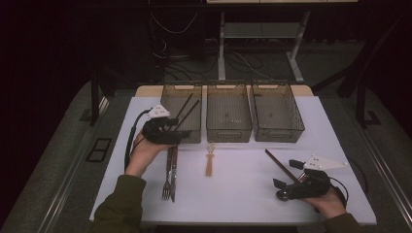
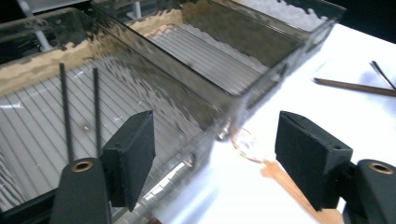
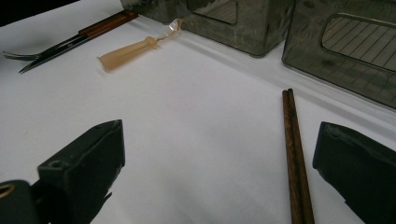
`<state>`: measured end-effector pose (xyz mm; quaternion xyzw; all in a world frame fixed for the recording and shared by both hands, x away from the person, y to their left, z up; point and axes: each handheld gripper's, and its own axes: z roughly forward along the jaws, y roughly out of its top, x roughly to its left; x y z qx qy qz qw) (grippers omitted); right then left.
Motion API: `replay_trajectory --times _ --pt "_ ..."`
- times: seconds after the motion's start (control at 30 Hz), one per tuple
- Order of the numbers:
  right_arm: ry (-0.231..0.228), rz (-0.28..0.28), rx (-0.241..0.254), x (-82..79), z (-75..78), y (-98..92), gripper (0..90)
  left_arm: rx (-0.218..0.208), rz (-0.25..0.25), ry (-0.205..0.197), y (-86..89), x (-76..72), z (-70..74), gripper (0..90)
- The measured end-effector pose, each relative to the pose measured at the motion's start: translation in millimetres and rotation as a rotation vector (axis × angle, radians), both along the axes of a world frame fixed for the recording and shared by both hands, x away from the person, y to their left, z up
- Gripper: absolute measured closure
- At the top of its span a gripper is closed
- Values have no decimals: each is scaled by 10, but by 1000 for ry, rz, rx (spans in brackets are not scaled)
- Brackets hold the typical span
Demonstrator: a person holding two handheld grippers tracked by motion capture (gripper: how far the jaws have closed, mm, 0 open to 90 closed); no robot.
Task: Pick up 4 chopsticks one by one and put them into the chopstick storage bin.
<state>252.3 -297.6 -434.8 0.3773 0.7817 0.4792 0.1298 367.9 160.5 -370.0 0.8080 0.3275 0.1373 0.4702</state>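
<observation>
My left gripper (image 1: 180, 129) (image 2: 217, 140) hovers open at the front edge of the left smoky bin (image 1: 165, 99), with nothing between its pads. Two black chopsticks (image 1: 187, 109) (image 2: 65, 107) lie inside that bin. My right gripper (image 1: 286, 174) (image 3: 224, 140) rests open low at the table's front right. A pair of brown chopsticks (image 1: 278, 164) (image 3: 293, 154) lies on the table between its jaws, nearer the right one and untouched by the pads. A tan-handled spoon with a clear bowl (image 1: 209, 160) (image 2: 280, 175) (image 3: 128, 52) lies in front of the middle bin.
A fork and a knife (image 1: 170, 174) (image 3: 65, 44) lie side by side on the white table (image 1: 243, 194), in front of the left bin. The middle bin (image 1: 228, 133) and the right bin (image 1: 279, 136) stand in a row at the back. Dark floor with cables lies beyond.
</observation>
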Motion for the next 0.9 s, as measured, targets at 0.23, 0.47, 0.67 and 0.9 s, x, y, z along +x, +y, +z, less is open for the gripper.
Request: replay_trajectory --times 0.23,0.47,0.67,0.9 --pt "20 -3 -3 -6 3 3 25 -8 -6 -16 35 -319 -163 177" --pt "32 14 -10 -10 29 -6 25 -12 -28 -25 65 -606 -306 90" --pt "35 33 -7 -15 63 -16 25 -20 -59 -19 92 -793 -462 15" --pt "31 25 -49 -10 107 -15 25 -22 -112 3 49 -925 -564 0"
